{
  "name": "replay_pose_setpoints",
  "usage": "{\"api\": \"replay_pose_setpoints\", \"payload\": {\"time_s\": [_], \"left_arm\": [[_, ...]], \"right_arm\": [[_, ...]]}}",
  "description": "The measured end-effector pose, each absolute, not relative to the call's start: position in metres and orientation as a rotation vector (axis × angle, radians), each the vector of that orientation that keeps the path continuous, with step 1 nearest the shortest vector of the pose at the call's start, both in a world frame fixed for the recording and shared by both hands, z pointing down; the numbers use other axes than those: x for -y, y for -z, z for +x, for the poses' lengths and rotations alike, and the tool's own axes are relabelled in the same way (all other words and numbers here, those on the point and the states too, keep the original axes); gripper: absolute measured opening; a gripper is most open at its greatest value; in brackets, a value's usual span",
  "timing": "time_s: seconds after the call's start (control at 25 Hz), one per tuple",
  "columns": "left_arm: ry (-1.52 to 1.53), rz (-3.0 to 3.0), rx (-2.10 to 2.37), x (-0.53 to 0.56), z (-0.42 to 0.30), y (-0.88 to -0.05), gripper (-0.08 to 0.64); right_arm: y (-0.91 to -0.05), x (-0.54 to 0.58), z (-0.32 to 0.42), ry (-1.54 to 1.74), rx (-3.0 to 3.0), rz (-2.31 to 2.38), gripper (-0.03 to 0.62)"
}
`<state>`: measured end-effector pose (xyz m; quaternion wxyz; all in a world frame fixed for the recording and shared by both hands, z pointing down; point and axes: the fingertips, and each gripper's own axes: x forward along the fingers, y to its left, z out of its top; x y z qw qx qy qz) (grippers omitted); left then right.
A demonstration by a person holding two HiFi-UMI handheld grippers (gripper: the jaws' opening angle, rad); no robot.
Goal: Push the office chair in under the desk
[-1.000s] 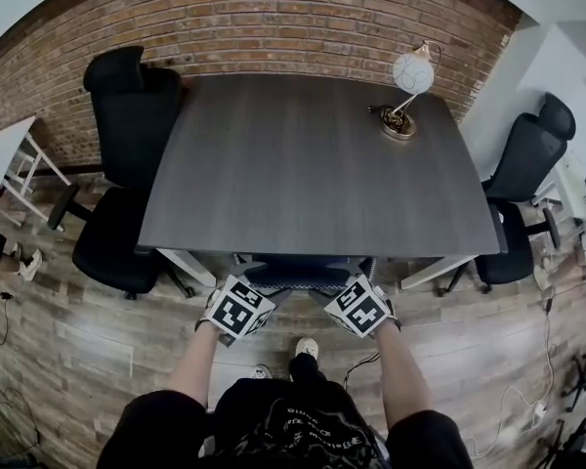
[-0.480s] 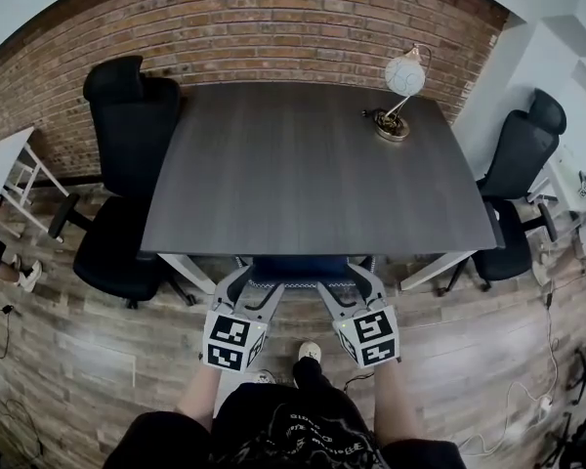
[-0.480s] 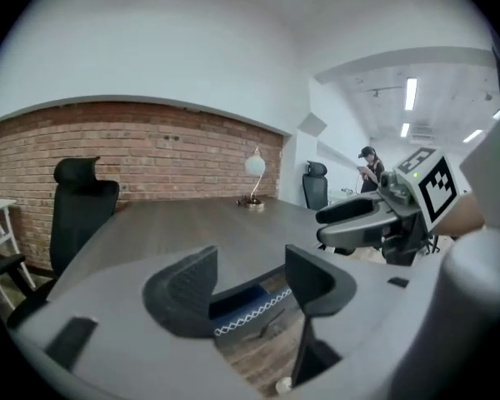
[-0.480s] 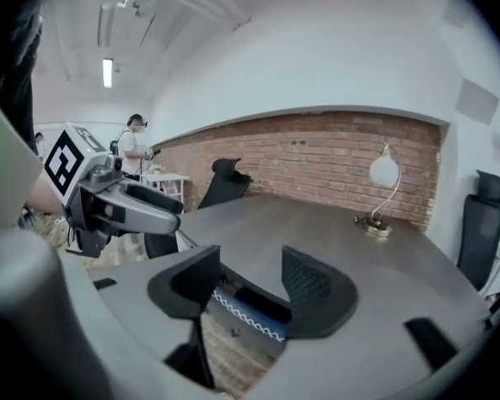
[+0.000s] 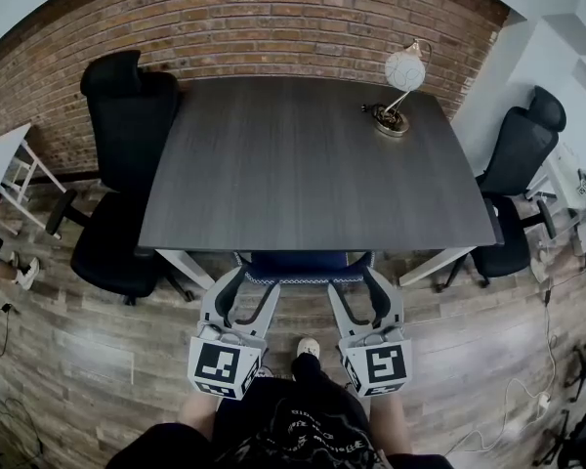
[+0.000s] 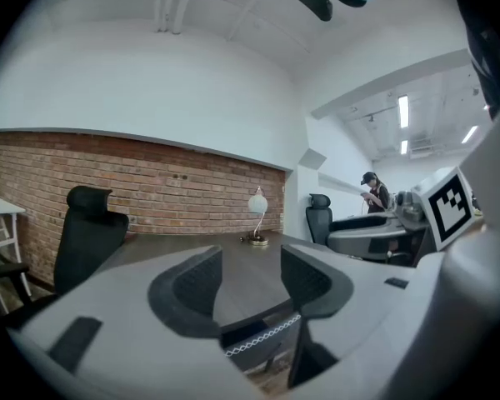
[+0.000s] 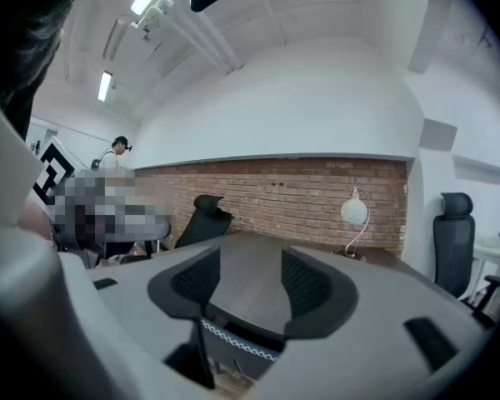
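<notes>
The chair point(image 5: 303, 265) is tucked under the desk point(image 5: 303, 164), with only its back showing. The left tongs point(image 5: 254, 279) and right tongs point(image 5: 352, 279) are spread and empty, just short of it. The left tongs have just been closing. The push looks done, so the next move is to back away.

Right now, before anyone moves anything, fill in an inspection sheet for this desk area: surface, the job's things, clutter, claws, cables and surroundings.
Surface: dark wooden desk, top bare apart from one lamp.
Job's things: chair tucked under the desk's near edge, with only the top of its back showing.
Clutter: lamp at the desk's far right corner; nothing else seen.
Claws: left claw open, jaws just been closing, nothing between them; right claw open, nothing between its jaws.
Cables: left cable and right cable loose on the floor.
Surroundings: brick wall, wood floor, left black chair, right black chair.
</notes>
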<state>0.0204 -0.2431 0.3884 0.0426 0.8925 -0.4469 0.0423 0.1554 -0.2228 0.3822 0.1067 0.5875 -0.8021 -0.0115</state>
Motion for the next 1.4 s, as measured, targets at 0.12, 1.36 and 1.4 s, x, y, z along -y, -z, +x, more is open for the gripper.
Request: {"api": "replay_pose_setpoints", "payload": {"time_s": [0.12, 1.36, 1.4], "left_arm": [[-0.125, 2.737, 1.382, 0.24, 0.02, -0.385, 0.189], [-0.062, 2.679, 1.32, 0.24, 0.029, -0.389, 0.006], [-0.062, 2.678, 1.323, 0.241, 0.029, -0.39, 0.006]], "right_arm": [[-0.38, 0.217, 0.152, 0.043, 2.358, 1.717, 0.204], [-0.369, 0.228, 0.152, 0.038, 2.365, 1.812, 0.003], [-0.368, 0.229, 0.152, 0.042, 2.366, 1.811, 0.003]]}}
